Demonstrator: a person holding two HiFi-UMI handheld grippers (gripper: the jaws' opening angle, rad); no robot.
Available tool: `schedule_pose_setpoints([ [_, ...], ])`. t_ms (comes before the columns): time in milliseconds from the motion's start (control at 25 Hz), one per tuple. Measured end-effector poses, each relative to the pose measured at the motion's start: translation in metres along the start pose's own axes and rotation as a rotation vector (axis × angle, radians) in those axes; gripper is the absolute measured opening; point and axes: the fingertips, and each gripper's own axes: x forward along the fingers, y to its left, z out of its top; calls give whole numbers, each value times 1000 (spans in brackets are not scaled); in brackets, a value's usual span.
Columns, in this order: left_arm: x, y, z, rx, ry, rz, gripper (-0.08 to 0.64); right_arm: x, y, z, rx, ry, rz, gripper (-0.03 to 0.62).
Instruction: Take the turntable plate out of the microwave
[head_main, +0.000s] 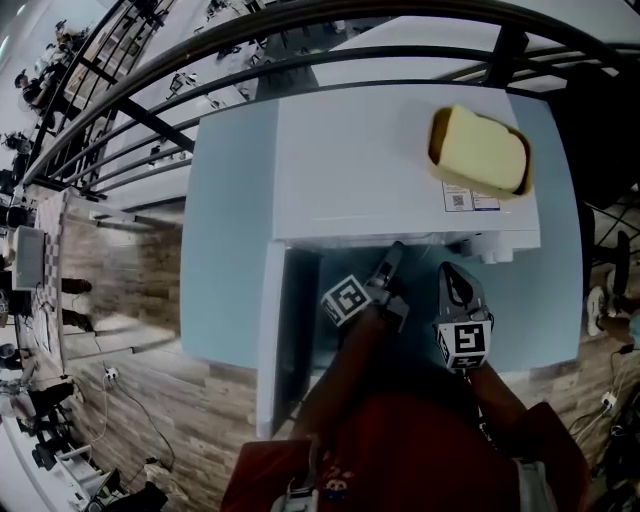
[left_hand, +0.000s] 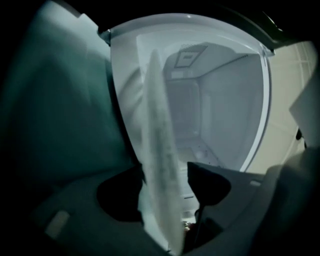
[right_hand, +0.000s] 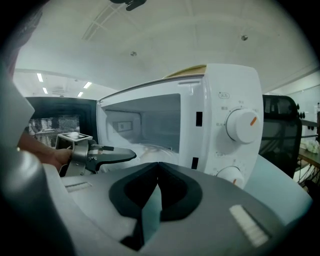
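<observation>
Edge-on at lower centre, the turntable plate (left_hand: 157, 125) stands between the left gripper's (left_hand: 162, 172) parted fingers; the right gripper (right_hand: 158, 172) is closed, empty.

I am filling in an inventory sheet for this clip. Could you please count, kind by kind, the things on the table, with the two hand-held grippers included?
Microwave: 1
Turntable plate: 1
Control knobs: 2
Yellow block on top of the microwave: 1
Grippers, left gripper and right gripper: 2
Total: 7
</observation>
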Motion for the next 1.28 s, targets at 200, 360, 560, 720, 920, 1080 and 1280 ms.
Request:
schedule_pose_setpoints([
  [200,4,1,2,-51,-27,-6,202,2,-3,-2,-9,7,8,0],
  [360,3,7,1,-60,-28,14,132,2,-3,-4,-5,9,6,0],
  [560,-2,5,0,-5,-16,25,97,3,0,-4,-10,1,16,0],
  [720,1,-10,-1,-58,-39,-75,41,2,-1,-6,-4,-3,13,0],
  [920,-8,-10,-4,-74,-44,-70,25,-4,-2,0,-14,-8,11,0],
  [1080,-17,-10,-7,-81,-40,-67,23,-9,0,2,-8,-16,8,0],
  [1280,-31,-9,-17,-73,-12,-51,23,-18,2,5,-13,-19,4,0],
])
